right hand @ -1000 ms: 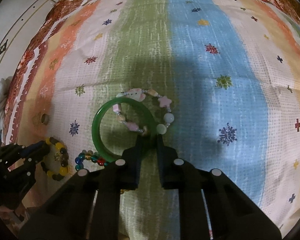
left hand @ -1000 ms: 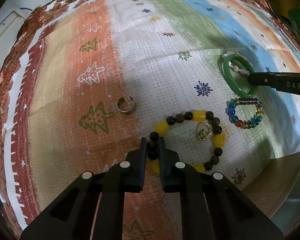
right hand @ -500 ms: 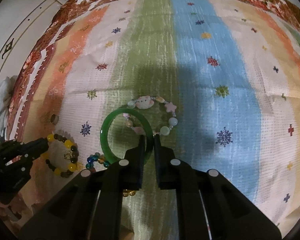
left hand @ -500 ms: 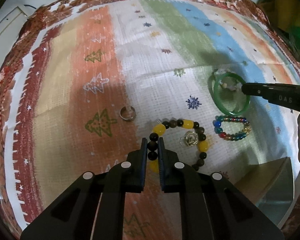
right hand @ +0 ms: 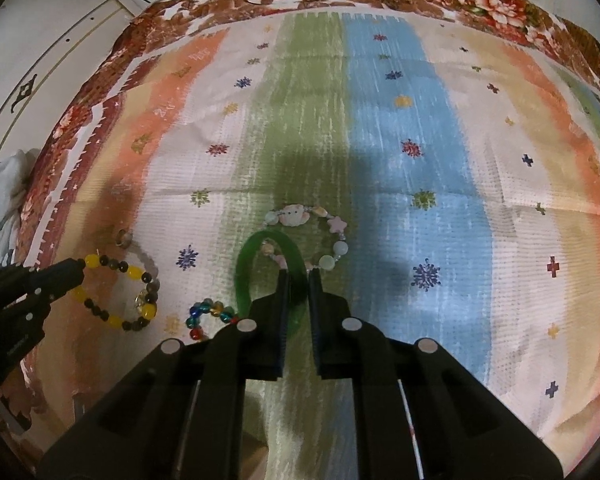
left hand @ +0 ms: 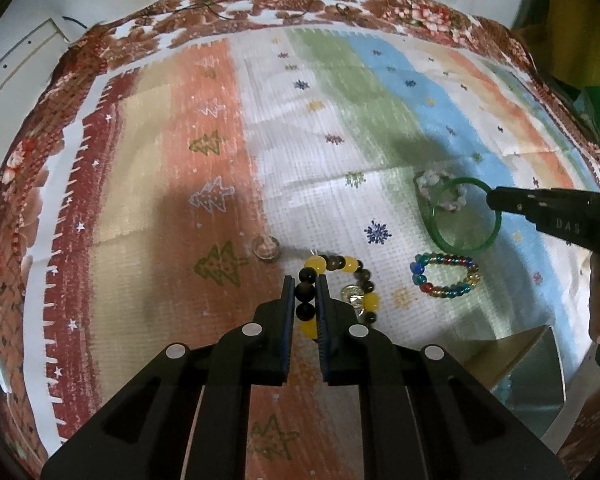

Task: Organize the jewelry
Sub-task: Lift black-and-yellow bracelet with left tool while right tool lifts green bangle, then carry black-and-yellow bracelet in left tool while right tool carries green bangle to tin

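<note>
My left gripper (left hand: pixel 305 280) is shut on the black-and-yellow bead bracelet (left hand: pixel 350 266), lifted off the striped cloth; it also shows in the right wrist view (right hand: pixel 118 294). My right gripper (right hand: pixel 298 274) is shut on the green bangle (right hand: pixel 246 264), tilted up from the cloth; it shows in the left wrist view (left hand: pixel 466 246). A pastel charm bracelet (right hand: pixel 314 220) lies under the bangle's far edge. A multicoloured bead bracelet (left hand: pixel 444 276) and a silver ring (left hand: pixel 266 247) lie on the cloth.
A small clear ring charm (left hand: pixel 352 294) hangs inside the yellow bracelet's loop. An open box (left hand: pixel 528 364) stands at the cloth's near right edge. The patterned tablecloth (right hand: pixel 400 140) stretches far ahead.
Both grippers have risen and pulled back. The yellow-and-black bracelet hangs lifted in the left one; the green bangle has tilted up in the right one, off the pastel bracelet.
</note>
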A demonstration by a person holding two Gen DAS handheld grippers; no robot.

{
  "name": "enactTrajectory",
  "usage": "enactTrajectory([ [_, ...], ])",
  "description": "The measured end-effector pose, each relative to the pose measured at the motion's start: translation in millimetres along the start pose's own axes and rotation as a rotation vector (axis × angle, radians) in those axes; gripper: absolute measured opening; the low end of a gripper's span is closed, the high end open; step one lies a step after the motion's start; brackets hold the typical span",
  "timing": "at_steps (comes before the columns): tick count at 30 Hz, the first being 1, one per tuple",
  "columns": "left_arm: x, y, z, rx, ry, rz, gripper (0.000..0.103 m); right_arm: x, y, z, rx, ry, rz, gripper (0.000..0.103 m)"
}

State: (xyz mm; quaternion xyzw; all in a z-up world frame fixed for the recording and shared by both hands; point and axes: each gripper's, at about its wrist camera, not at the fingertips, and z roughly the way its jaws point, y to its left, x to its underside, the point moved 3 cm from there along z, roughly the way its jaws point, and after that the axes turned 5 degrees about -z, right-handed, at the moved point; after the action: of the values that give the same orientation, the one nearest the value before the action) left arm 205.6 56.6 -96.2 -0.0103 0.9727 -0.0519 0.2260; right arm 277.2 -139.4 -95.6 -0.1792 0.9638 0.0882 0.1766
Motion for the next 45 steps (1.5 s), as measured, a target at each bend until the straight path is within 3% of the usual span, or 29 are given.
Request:
enactTrajectory([
  [34, 9.4, -24.6, -51.0, 0.057, -0.109, -0.003, 0.01, 28.6, 16.1, -69.3, -0.04, -0.095, -0.026, 0.011],
  [45, 16.9, -42.1, -83.5, 0.088, -0.177, 0.016, 0.01, 39.2, 19.4, -93.0, -0.033, -0.134, -0.05, 0.011],
])
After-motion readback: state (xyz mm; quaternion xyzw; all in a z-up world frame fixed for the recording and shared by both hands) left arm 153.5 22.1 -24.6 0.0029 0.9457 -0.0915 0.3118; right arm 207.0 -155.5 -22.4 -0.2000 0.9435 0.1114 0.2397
